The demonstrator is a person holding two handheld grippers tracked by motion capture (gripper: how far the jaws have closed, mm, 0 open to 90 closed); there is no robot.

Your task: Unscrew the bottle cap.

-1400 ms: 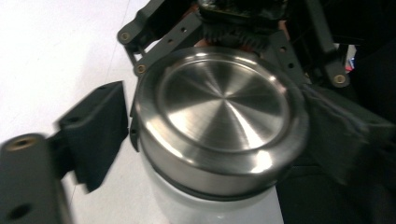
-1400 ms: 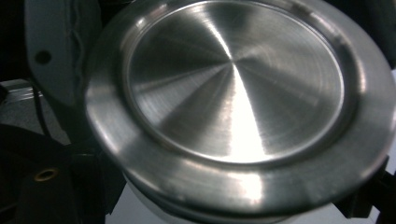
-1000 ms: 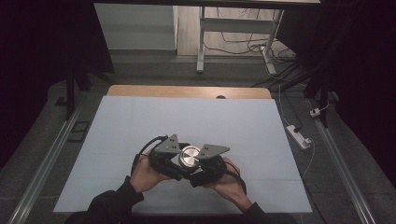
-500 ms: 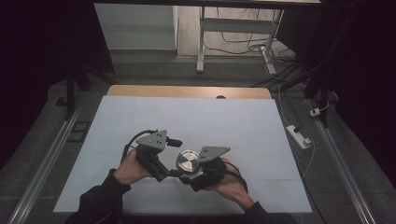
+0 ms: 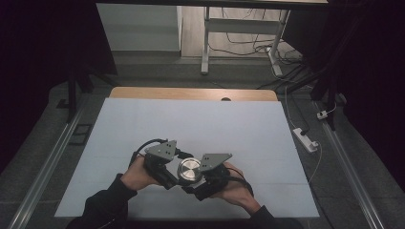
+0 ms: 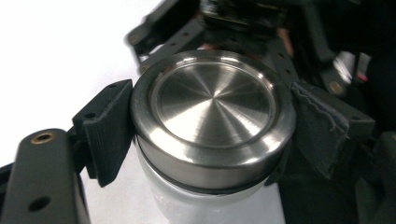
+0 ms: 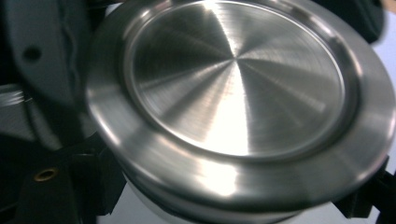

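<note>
1. Steel lid (image 6: 212, 112) caps a pale jar (image 6: 201, 205) standing upright, low on the white table (image 5: 200, 124).
2. Left gripper (image 5: 173, 167) pinches the lid rim, pads touching either side.
3. Right gripper (image 5: 199, 180) grips the jar body below; both sit equally close.

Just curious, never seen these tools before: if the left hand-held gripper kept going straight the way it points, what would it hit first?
Probably the metal lid of the jar: the left hand-held gripper already has its jaws against its sides.
</note>
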